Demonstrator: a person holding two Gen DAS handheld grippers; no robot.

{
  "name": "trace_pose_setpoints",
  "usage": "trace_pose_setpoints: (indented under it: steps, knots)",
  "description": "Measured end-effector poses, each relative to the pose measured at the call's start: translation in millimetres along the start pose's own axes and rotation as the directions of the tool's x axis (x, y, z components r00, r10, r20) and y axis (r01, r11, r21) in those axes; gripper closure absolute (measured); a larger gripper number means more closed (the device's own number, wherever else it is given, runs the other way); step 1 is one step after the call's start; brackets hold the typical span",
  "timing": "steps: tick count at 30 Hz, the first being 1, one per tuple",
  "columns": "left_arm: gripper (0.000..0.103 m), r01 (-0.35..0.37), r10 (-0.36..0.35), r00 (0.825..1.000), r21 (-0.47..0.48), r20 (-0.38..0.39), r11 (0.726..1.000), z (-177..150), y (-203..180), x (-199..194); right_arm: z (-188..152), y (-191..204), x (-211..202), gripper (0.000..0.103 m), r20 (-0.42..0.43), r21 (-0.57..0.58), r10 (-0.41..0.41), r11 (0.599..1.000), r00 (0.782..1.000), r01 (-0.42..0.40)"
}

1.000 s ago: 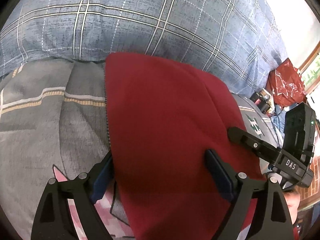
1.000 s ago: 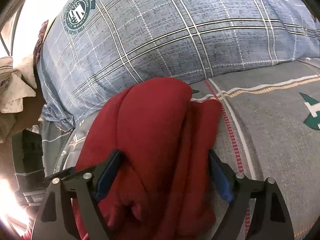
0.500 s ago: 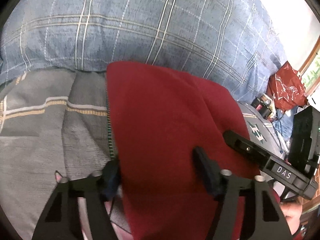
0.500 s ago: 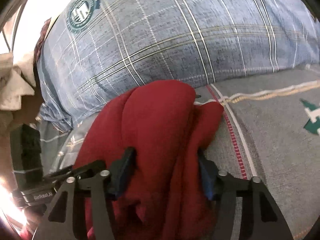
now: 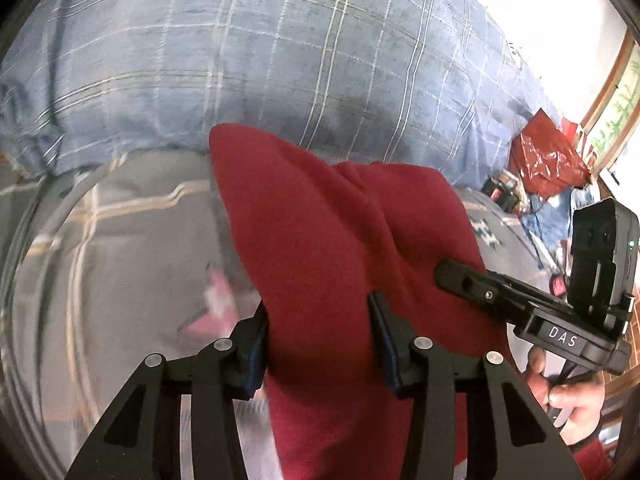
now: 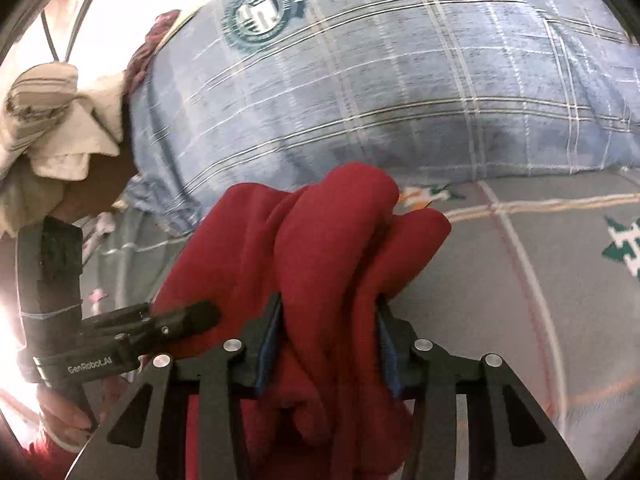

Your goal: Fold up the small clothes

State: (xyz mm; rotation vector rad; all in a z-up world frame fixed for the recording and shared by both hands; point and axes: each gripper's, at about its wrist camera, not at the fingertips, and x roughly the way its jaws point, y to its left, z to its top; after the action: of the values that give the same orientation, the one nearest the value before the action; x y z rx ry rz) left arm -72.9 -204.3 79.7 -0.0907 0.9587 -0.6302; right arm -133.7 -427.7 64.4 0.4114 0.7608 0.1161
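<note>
A red garment (image 5: 332, 240) lies bunched on the grey patterned bedsheet (image 5: 132, 264), in front of a blue plaid pillow (image 5: 280, 72). My left gripper (image 5: 320, 320) is shut on its left part, cloth filling the gap between the fingers. My right gripper (image 6: 328, 324) is shut on thick folds of the same garment (image 6: 320, 248). Each gripper shows in the other's view: the right one (image 5: 480, 284) at the garment's right side, the left one (image 6: 176, 320) at its left side. The garment looks lifted and drawn together between them.
The pillow (image 6: 380, 92) with a round green emblem stands close behind the garment. A crumpled white cloth (image 6: 52, 120) is at the far left. A red plastic bag (image 5: 548, 164) and small clutter lie at the far right by a window.
Both grippers have closed from wide open onto the red garment. The cloth is more gathered and raised, and both views have tilted up towards the pillow.
</note>
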Motion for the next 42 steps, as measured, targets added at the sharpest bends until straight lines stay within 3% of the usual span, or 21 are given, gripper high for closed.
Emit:
trace_pose_setpoints:
  steps: [4,6,8,12,15,19,22,24,30,32,35,42]
  knots:
    - [0.057,-0.052,0.05,0.998,-0.023,-0.049,0.998,-27.6,3.3,1.6,-26.7,11.1,4.2,0.055,-0.049,0.003,0.004,1.0,0.999,-0.003]
    - [0.051,-0.069,0.067,0.997,-0.035,-0.042,0.997,-34.7,7.4,3.0,-38.7,4.7,15.1,0.05,-0.105,0.033,-0.035,0.999,0.994,0.038]
    - [0.046,-0.07,0.068,0.997,-0.06,-0.037,0.996,-35.7,10.8,-2.5,-44.1,0.7,11.2,0.046,-0.105,0.03,-0.084,0.996,0.991,0.087]
    - [0.045,-0.079,0.076,0.997,-0.117,-0.029,0.99,-33.9,15.4,-10.9,-43.5,8.8,-26.6,0.046,-0.024,0.015,-0.104,0.994,0.994,0.105]
    - [0.039,-0.128,0.129,0.992,-0.102,0.007,0.987,-37.4,9.0,-20.4,-45.8,31.8,-43.4,0.048,0.0,-0.076,-0.1,0.992,0.995,0.1]
    - [0.035,-0.166,0.171,0.984,-0.088,0.051,0.982,-51.7,-2.9,-34.9,-63.8,57.0,-30.1,0.057,-0.05,-0.168,-0.075,0.984,0.996,0.066]
    - [0.034,-0.194,0.198,0.978,-0.073,0.059,0.978,-62.8,-8.2,-45.8,-85.7,54.6,-3.6,0.058,-0.1,-0.214,-0.199,0.961,0.975,0.175]
    - [0.034,-0.214,0.218,0.973,-0.057,0.076,0.975,-72.2,-13.7,-54.4,-93.2,44.3,2.7,0.059,-0.115,-0.177,-0.182,0.971,0.977,0.16]
    - [0.034,-0.282,0.283,0.948,-0.03,0.147,0.959,-87.4,-27.6,-85.7,-86.3,54.1,-24.8,0.053,-0.046,-0.142,-0.171,0.976,0.984,0.163]
    - [0.034,-0.299,0.3,0.939,-0.034,0.167,0.954,-92.6,-32.5,-96.9,-84.1,63.0,-41.2,0.041,0.006,-0.148,-0.18,0.973,0.984,0.179]
    - [0.034,-0.327,0.325,0.923,-0.025,0.205,0.945,-99.7,-43.0,-114.3,-79.6,77.3,-59.6,0.031,0.087,-0.162,-0.207,0.962,0.974,0.219]
    - [0.034,-0.335,0.325,0.914,-0.001,0.243,0.942,-111.4,-55.0,-139.2,-74.6,97.8,-78.3,0.017,0.182,-0.158,-0.254,0.946,0.95,0.283]
